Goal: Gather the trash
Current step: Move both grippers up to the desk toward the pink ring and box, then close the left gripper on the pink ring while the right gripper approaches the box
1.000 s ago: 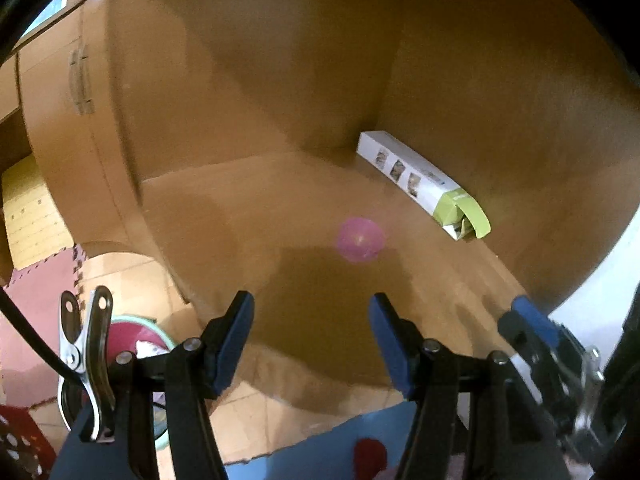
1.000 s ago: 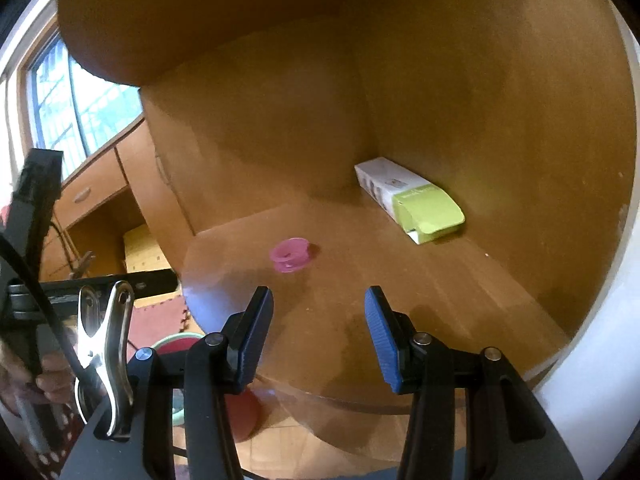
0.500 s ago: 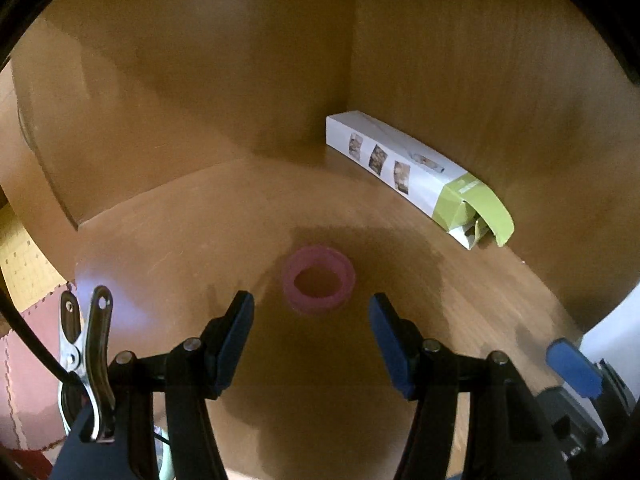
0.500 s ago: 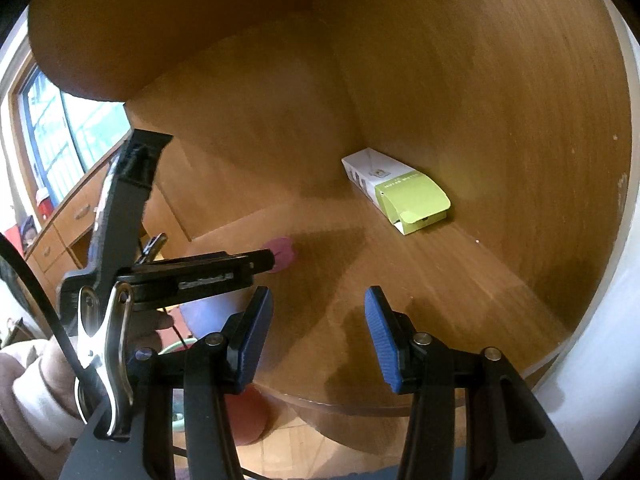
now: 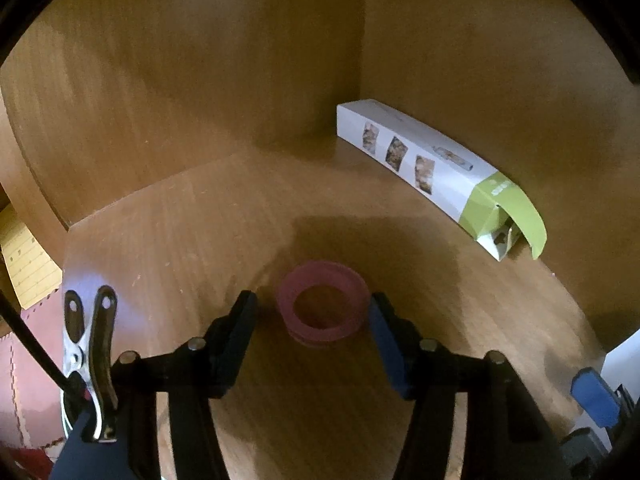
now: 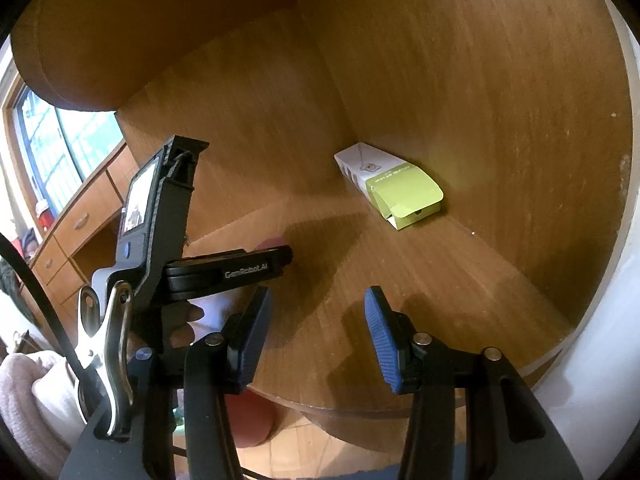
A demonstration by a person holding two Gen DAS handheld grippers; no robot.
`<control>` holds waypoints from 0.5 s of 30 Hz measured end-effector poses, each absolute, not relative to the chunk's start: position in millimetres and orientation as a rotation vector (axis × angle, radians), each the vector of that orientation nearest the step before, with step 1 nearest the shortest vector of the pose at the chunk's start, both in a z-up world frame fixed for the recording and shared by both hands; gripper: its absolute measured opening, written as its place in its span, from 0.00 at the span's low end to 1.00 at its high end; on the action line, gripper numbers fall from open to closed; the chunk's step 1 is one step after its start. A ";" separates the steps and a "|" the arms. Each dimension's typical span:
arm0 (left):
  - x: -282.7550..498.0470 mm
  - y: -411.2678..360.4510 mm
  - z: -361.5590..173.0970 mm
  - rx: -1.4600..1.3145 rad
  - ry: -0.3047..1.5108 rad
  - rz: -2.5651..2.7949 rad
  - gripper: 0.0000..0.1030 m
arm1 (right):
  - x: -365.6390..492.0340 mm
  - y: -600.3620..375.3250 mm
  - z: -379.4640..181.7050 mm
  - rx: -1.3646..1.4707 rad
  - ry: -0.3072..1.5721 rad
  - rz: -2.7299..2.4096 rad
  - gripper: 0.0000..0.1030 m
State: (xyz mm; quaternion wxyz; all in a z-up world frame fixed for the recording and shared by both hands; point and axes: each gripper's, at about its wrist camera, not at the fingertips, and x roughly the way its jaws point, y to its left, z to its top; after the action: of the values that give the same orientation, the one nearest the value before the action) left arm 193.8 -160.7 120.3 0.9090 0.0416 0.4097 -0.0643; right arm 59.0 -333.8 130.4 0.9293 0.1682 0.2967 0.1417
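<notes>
Since the earlier frame, left hand-held gripper (image 5: 312, 312) has advanced over the table (image 5: 192, 232); its jaws, just closing, bracket the pink ring (image 5: 323, 303) near the front edge, ungripped. Right hand-held gripper (image 6: 318, 324) stands half-open, empty. Recommend centring before closing squarely.

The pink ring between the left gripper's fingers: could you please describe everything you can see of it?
The pink ring is a squat, matte spool with a round open centre and a groove around its side, perhaps an emptied tape roll. It lies flat on the wooden shelf, in shadow. The left gripper, which has just been closing, straddles it; its right finger looks close or touching, its left is apart.
</notes>
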 end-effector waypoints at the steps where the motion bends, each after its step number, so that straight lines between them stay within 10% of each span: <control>1: 195.0 -160.0 120.1 0.079 0.843 -0.133 0.50 | 58.6 -333.5 130.1 0.343 0.609 0.289 0.47; 15: 162.7 -143.6 120.2 0.000 0.773 -0.147 0.44 | 62.9 -336.9 122.2 0.375 0.634 0.234 0.47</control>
State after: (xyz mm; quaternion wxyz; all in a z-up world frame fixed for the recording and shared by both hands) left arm 162.7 -143.6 120.2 0.9237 0.0002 0.3764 -0.0718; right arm 62.9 -336.9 122.2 0.9263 0.1831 0.3091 0.1140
